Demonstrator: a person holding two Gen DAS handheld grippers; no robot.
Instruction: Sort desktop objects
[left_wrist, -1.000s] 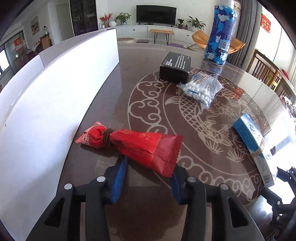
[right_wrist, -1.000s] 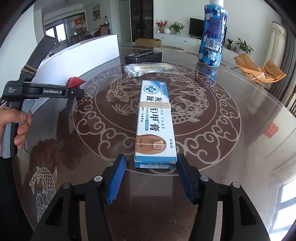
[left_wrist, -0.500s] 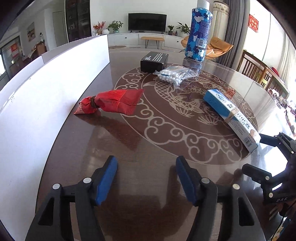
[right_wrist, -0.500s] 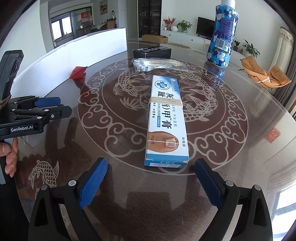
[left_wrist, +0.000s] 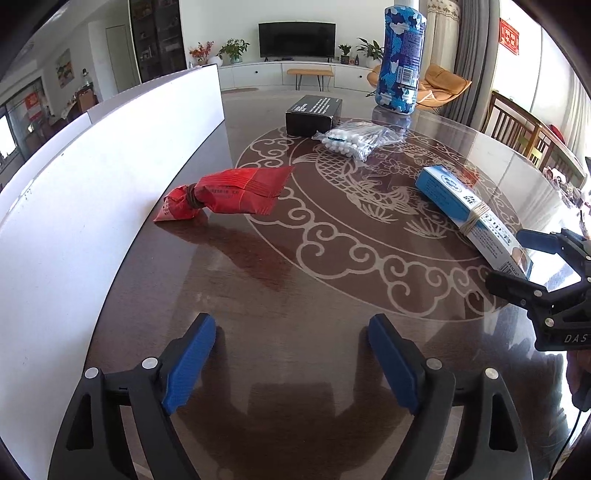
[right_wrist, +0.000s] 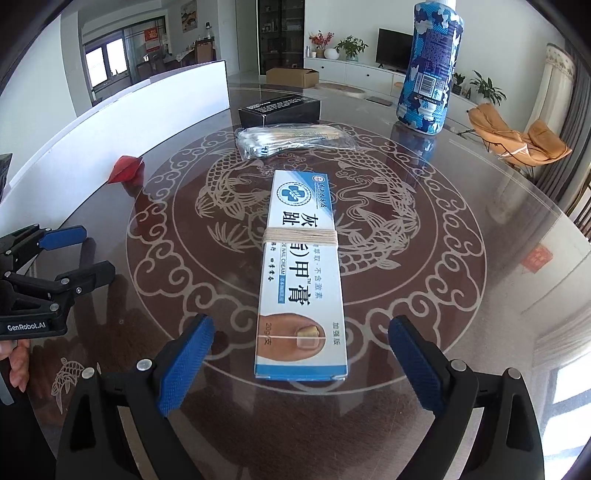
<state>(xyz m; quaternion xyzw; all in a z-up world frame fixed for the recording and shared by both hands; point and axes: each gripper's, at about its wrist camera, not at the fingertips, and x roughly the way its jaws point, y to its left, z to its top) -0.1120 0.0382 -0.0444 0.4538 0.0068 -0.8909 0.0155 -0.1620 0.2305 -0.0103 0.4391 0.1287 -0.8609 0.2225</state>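
So the nail cream box (right_wrist: 301, 280) is lying flat on the glass-topped table (right_wrist: 461, 295), long side pointing away, with a string band wrapped around its middle. It sits right over the dragon pattern, near end just ahead of the right gripper (right_wrist: 301, 363). That gripper's blue pads are spread wide, one each side of the box's near end, neither touching it; its jaws have just been opening.

Left of the box, well apart, there's the red snack packet (left_wrist: 229, 194) with its tied-off end, lying close to the white board (left_wrist: 92, 192) that runs along that side. The left gripper (left_wrist: 291, 363) is short of the packet, pads spread with only bare table between them, and those jaws have just been opening too.

Beyond the box: a clear bag of cotton swabs (left_wrist: 354, 138), then a black box (left_wrist: 314, 114) just behind it, and a tall blue camo bottle (right_wrist: 430, 66) standing upright further off to the right.
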